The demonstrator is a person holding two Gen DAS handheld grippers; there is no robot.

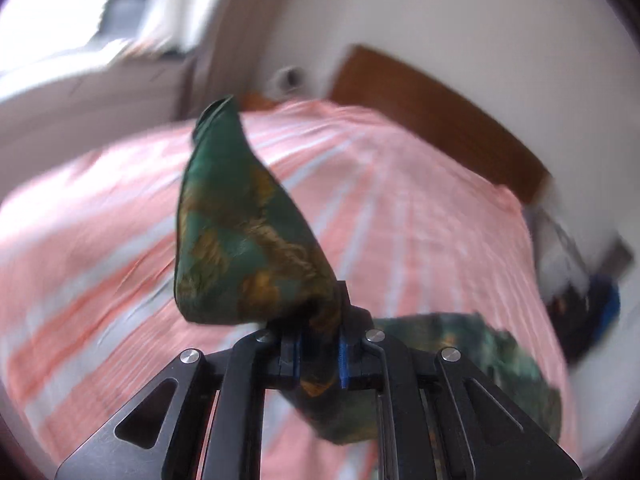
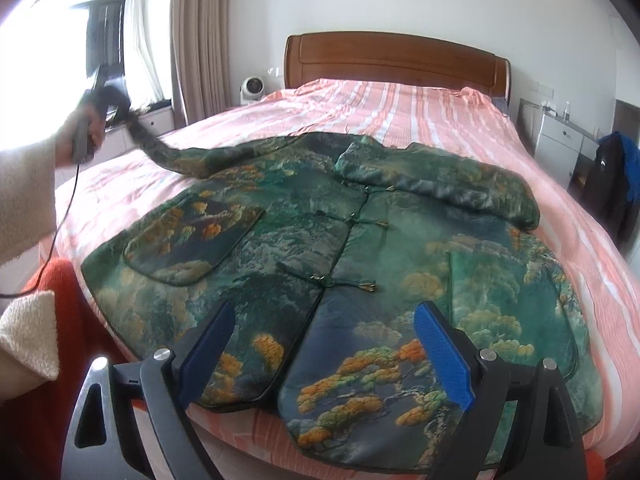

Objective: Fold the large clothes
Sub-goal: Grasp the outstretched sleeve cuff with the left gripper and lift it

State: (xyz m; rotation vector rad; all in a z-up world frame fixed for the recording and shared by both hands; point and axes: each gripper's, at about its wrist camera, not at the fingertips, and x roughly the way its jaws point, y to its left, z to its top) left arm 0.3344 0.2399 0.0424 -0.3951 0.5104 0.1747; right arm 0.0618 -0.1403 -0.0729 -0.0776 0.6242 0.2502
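Garment: the green patterned jacket [image 2: 320, 240] lies front-up on the pink striped bed [image 2: 420, 108], filling the middle and lower part of my right wrist view. Its hem hangs just over the near edge of the bed.

Left gripper: my left gripper [image 1: 320, 350] is clamped on the cuff of the left sleeve [image 1: 248, 232]. In the right wrist view, my hand [image 2: 86, 128] holds that sleeve's end off the bed at the upper left of the frame, and the sleeve trails down to the shoulder.

Right gripper: my right gripper [image 2: 324, 356] stands wide with nothing between its blue pads [image 2: 442, 360]. It hovers over the hem at the lower centre of the frame.

Other sleeve: the right sleeve [image 2: 448, 188] is already laid across the chest at the centre right.

Feel: I judge it soft but thick, likely lined or padded. It bunches in the jaws instead of creasing and sags under its own weight. The sheen suggests a slippery face.

Fragile parts: the small frog fastenings [image 2: 366, 286] down the front could snag, so I keep the pads off them.

Where to hold: the cuff, the hem corners and the bound edges, where the layers are thick enough to pinch firmly.
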